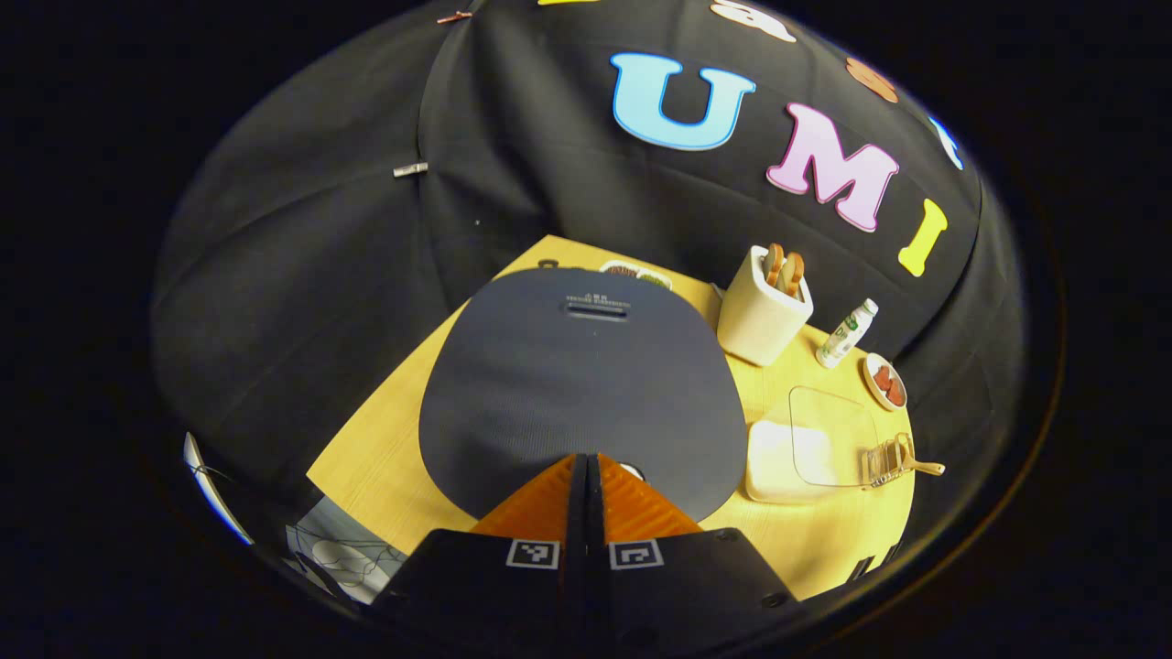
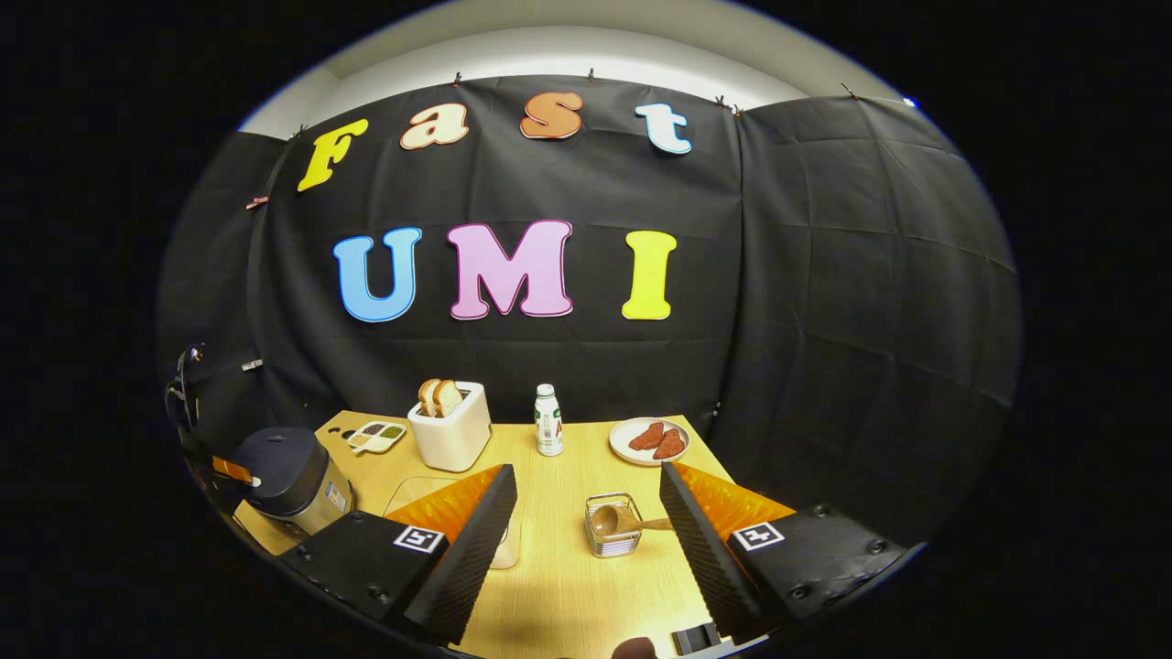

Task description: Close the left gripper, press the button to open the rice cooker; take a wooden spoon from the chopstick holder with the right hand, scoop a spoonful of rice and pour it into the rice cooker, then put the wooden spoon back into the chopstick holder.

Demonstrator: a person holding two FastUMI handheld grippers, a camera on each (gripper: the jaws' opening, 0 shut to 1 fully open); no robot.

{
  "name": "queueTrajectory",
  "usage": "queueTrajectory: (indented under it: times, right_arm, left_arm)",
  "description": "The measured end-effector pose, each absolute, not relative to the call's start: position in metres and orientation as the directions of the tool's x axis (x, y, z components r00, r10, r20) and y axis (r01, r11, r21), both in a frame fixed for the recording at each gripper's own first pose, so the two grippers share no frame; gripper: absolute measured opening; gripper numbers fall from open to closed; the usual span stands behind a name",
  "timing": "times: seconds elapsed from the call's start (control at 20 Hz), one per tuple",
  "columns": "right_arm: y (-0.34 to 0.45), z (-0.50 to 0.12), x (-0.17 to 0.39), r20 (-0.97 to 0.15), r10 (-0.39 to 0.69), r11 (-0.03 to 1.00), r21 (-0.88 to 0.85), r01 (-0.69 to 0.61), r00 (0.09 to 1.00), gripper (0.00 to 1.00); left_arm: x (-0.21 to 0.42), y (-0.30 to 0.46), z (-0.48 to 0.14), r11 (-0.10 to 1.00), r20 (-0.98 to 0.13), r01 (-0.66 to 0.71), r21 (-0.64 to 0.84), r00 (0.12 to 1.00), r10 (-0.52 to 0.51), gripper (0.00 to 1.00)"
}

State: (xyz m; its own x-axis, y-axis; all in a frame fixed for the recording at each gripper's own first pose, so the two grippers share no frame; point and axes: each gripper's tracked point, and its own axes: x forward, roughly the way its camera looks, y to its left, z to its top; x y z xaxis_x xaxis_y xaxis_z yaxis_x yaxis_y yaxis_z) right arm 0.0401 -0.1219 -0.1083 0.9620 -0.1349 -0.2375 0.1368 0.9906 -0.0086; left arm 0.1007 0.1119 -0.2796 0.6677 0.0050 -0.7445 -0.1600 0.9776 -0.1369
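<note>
We've got the left gripper (image 1: pixel 586 471) at the bottom centre of the left gripper view, fingers pressed together, nothing between them, poised right over the front edge of the dark grey, round-lidded rice cooker (image 1: pixel 577 384). The lid is down. A small pale spot peeks out just right of the fingertips, possibly the release button, though we can't be sure.

In the right gripper view the rice cooker (image 2: pixel 284 476) sits at lower left on the light wooden tabletop (image 2: pixel 568 567), and the right gripper (image 2: pixel 586 522) hangs with fingers spread wide, holding nothing. Between those fingers, in the middle of the frame, stands the small wire-mesh chopstick holder (image 2: pixel 612 526) with the brown wooden spoon (image 2: pixel 615 522) lying in it, handle poking right. The white toaster with bread slices (image 2: pixel 449 430) stands further back.

So we judge the step in hand is the button press. To do it well, we keep the fingers pressed together as one blunt tip, line it squarely on the button and push straight down, leaving room for the lid to swing up.
</note>
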Motion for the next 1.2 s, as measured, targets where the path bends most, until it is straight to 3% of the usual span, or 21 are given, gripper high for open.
queueTrajectory:
  times: [0.2,0.5,0.65,1.0,1.1,1.2]
  right_arm:
    - [-0.123,-0.109,0.039,-0.242,-0.126,0.992,-0.005,0.129,0.962,0.98]
    - [-0.129,-0.104,0.037,-0.237,-0.117,0.992,0.015,0.124,0.964,0.98]
    - [-0.133,-0.101,0.038,-0.233,-0.114,0.992,0.028,0.124,0.966,0.98]
    - [-0.141,-0.098,0.032,-0.225,-0.107,0.992,0.046,0.12,0.969,0.98]
    - [-0.142,-0.097,0.029,-0.223,-0.099,0.993,0.046,0.112,0.97,0.98]
    - [-0.145,-0.098,0.025,-0.222,-0.099,0.992,0.049,0.112,0.97,0.98]
  left_arm:
    - [0.104,0.119,-0.253,0.975,-0.655,-0.178,-0.132,0.754,0.049,0.06]
    - [0.131,0.115,-0.133,0.988,-0.333,-0.152,-0.041,0.934,0.13,0.08]
    - [0.131,0.104,-0.095,0.991,-0.249,-0.133,-0.005,0.96,0.127,0.07]
    - [0.108,0.067,-0.061,0.995,-0.164,-0.095,-0.037,0.982,0.088,0.11]
    - [0.095,0.048,-0.054,0.996,-0.14,-0.077,-0.055,0.988,0.068,0.24]
    - [0.082,0.04,-0.049,0.995,-0.118,-0.086,-0.054,0.99,0.079,0.52]
